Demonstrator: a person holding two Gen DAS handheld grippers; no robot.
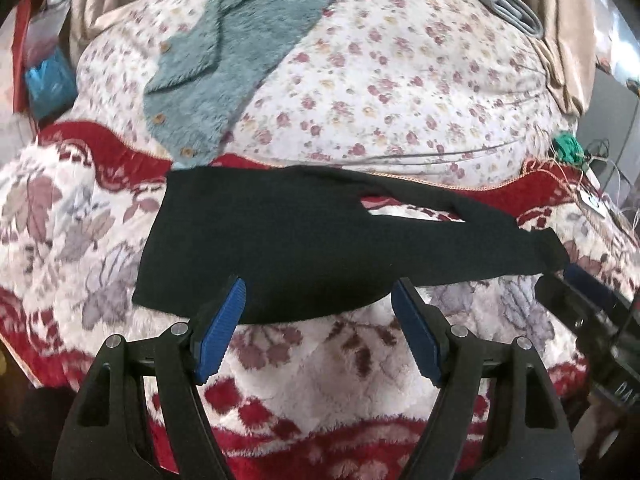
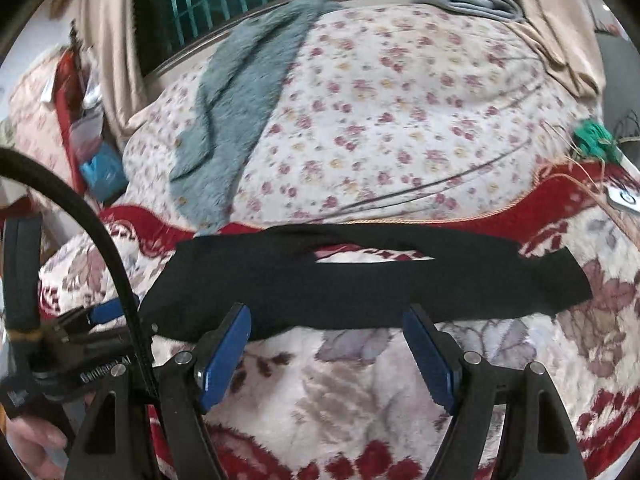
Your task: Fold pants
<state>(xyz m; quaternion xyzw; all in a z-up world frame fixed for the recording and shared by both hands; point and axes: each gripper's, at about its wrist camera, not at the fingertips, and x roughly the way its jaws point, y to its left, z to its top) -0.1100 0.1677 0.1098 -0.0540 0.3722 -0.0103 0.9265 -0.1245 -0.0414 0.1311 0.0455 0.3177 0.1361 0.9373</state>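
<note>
Both the left gripper (image 1: 318, 312) and the right gripper (image 2: 327, 338) hover with jaws spread, holding nothing. Just beyond them the black pants (image 1: 288, 240) lie flat across the bed's red-and-white blanket (image 1: 304, 364), legs parted.

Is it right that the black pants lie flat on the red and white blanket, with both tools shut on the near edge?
Not quite. The pants do lie flat on the blanket, but the left tool and right tool are both open, with nothing between the pads. Each wrist view shows this.
</note>
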